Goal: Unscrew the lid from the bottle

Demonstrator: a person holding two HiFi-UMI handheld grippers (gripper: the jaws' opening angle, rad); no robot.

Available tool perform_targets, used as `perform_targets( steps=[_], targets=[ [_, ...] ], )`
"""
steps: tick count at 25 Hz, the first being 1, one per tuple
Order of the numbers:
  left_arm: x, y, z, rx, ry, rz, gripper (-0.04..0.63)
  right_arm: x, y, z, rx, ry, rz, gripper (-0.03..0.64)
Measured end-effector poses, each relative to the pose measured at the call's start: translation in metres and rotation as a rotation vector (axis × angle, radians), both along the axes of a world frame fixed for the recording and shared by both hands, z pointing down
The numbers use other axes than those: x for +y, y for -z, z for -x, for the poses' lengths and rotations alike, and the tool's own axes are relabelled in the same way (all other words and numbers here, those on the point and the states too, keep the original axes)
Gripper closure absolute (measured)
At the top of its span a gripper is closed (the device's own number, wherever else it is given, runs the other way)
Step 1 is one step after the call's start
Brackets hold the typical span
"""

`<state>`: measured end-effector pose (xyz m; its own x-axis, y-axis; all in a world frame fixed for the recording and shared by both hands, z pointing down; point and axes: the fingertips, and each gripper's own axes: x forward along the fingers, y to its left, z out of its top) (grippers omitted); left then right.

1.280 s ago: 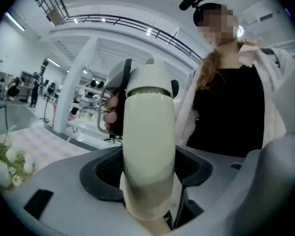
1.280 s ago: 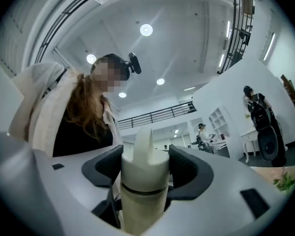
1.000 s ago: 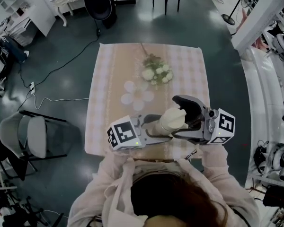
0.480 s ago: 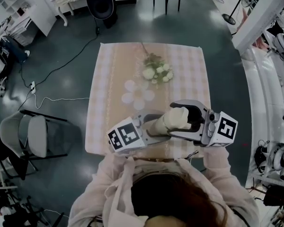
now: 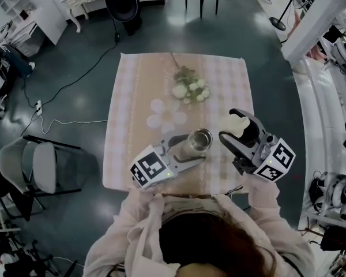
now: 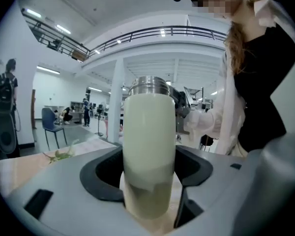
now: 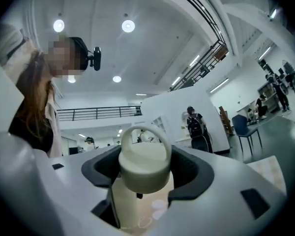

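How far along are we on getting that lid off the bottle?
Done: the lid is off, and the bottle shows an open steel mouth. In hand: the left gripper clamps the bottle and the right gripper holds the lid, its jaws having just closed in. Left: probably only setting them down.

No word, number, brand or sign can be read anywhere: the left marker cube (image 5: 151,167) and the right marker cube (image 5: 275,160) carry only black-and-white square code patterns, while the cream bottle (image 5: 187,149) and its lid (image 5: 237,123) show plain, unprinted faces.
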<state>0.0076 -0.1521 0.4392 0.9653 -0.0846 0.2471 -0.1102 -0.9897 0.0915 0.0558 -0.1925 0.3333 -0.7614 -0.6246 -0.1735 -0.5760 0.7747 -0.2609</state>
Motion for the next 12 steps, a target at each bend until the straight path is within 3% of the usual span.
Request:
perform_targets(
  steps=[5, 12],
  targets=[
    [-0.019, 0.006, 0.009, 0.051, 0.125, -0.041, 0.282, -0.001, -0.045, -0.005, 0.107, -0.08, 0.106, 0.31],
    [-0.024, 0.003, 0.007, 0.048, 0.16, -0.05, 0.282, 0.003, -0.079, -0.011, 0.185, -0.114, 0.166, 0.31]
  ],
)
